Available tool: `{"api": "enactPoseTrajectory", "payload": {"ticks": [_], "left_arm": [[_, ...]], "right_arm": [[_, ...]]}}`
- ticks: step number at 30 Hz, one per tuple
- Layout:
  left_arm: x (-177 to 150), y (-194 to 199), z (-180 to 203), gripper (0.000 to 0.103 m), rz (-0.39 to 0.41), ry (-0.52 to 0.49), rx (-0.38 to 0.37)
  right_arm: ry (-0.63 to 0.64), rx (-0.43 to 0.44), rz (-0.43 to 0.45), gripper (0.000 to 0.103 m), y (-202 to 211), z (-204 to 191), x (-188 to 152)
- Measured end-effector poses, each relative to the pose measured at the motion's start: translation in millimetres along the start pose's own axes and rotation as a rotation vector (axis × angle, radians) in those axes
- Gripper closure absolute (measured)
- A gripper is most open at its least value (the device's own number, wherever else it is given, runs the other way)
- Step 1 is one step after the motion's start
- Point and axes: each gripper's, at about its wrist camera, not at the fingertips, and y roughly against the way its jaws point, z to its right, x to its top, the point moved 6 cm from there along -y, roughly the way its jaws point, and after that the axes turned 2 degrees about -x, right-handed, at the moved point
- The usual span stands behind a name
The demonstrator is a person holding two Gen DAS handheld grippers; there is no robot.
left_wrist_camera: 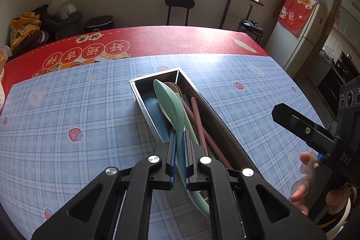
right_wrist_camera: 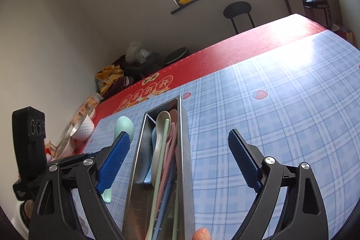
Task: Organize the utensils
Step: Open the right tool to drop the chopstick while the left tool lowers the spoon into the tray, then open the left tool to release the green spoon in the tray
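A long steel utensil box (left_wrist_camera: 144, 95) lies on the blue plaid mat; it also shows in the right wrist view (right_wrist_camera: 187, 150). It holds a blue spoon (left_wrist_camera: 154, 109), a cream spoon (right_wrist_camera: 160, 127), pink chopsticks (left_wrist_camera: 198, 118) and other pastel sticks. My left gripper (left_wrist_camera: 179, 138) is shut on the handle of a mint green spoon (left_wrist_camera: 168, 100), whose bowl hangs over the box's far part. In the right wrist view the mint spoon (right_wrist_camera: 122, 127) shows left of the box. My right gripper (right_wrist_camera: 178, 138) is open and empty, its fingers either side of the box.
A red printed tablecloth (left_wrist_camera: 157, 39) covers the table's far half. A white cup and packets (right_wrist_camera: 84, 127) stand at the table's left edge. A black stool (left_wrist_camera: 179, 3), bins and a fridge (left_wrist_camera: 299, 37) stand beyond the table.
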Motion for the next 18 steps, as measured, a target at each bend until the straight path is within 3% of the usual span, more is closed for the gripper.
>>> {"api": "enactPoseTrajectory", "payload": {"ticks": [18], "left_arm": [[11,-51,7,0.097,-0.106,-0.062,0.131]], "right_arm": [[-0.093,0.010,-0.023,0.017,1,15,0]]}}
